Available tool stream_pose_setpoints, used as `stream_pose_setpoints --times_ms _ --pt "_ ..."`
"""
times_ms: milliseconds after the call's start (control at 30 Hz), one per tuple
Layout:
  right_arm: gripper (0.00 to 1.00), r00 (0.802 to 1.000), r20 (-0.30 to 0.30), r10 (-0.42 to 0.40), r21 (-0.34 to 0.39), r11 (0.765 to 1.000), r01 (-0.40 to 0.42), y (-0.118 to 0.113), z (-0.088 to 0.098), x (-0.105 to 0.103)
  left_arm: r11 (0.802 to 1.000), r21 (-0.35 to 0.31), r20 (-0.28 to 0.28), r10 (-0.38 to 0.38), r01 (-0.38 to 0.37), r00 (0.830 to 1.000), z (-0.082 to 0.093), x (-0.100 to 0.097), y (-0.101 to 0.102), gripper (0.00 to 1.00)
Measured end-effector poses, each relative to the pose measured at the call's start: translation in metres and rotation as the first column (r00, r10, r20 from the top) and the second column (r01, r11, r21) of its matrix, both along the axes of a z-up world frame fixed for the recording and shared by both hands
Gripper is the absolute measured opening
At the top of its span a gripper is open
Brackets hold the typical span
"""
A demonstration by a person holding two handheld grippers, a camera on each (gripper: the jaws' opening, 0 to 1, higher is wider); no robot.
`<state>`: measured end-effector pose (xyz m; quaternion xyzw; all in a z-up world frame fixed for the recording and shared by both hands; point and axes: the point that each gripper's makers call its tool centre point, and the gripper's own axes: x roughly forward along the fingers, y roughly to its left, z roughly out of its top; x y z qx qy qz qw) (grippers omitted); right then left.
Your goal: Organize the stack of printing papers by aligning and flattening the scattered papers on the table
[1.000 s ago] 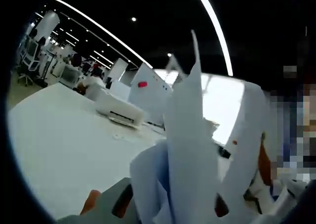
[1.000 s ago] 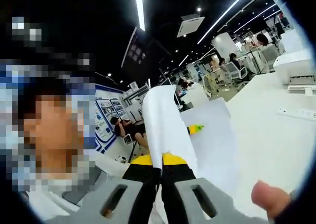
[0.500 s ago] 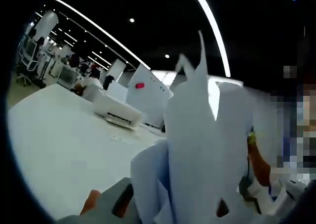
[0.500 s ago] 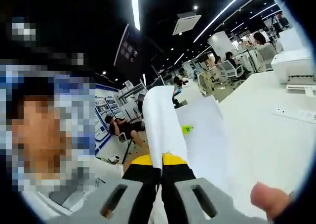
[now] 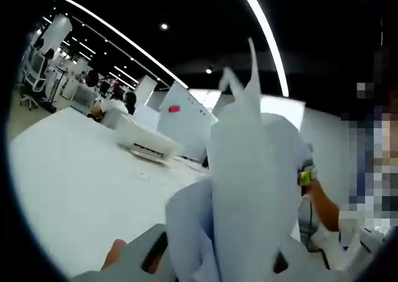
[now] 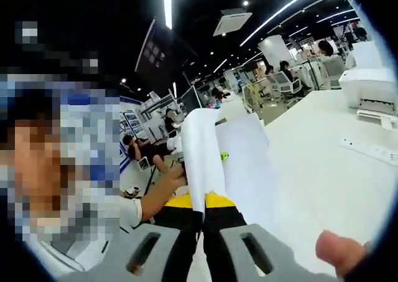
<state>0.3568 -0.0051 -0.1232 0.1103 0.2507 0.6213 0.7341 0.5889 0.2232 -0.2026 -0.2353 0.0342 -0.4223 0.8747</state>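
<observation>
- A large open office is stretching out under a dark ceiling with long strip lights; a broad white table (image 5: 74,188) is running across the scene, with a white printer (image 6: 370,86) sitting at its far side and people sitting at desks in the distance.
- In the right gripper view, the right gripper (image 6: 203,216) is pinching a bundle of printing papers (image 6: 200,154), its jaws pressed together on the lower edge so the sheets are rising upright above it, off the table.
- In the left gripper view, the left gripper (image 5: 205,266) is holding the same kind of bundle; the papers (image 5: 249,188) are standing up from between its jaws, curled and uneven, with one pointed corner sticking above the rest.
- A person's forearm and hand (image 6: 168,181) are reaching toward the far edge of the sheets.
- Risk, as a judgement: the sheets are looking loose and bowed, so if either grip is slackening or the two hands are pulling apart, pages may be slipping out, creasing or tearing.
- Tapping down crookedly may be leaving the edges misaligned.
</observation>
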Motion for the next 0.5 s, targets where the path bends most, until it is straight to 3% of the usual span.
stream_pose_setpoints --times_ms 233,500 --pt "0.00 0.999 0.038 -0.012 -0.090 0.996 0.015 -0.010 -0.013 0.007 1.000 -0.007 -0.002 -0.015 0.015 1.000 0.001 -0.001 0.000 0.06" --pt "0.00 0.995 0.083 -0.049 -0.135 0.989 0.060 -0.030 -0.016 0.021 0.999 -0.009 -0.005 -0.032 0.032 0.999 0.001 -0.003 -0.001 0.06"
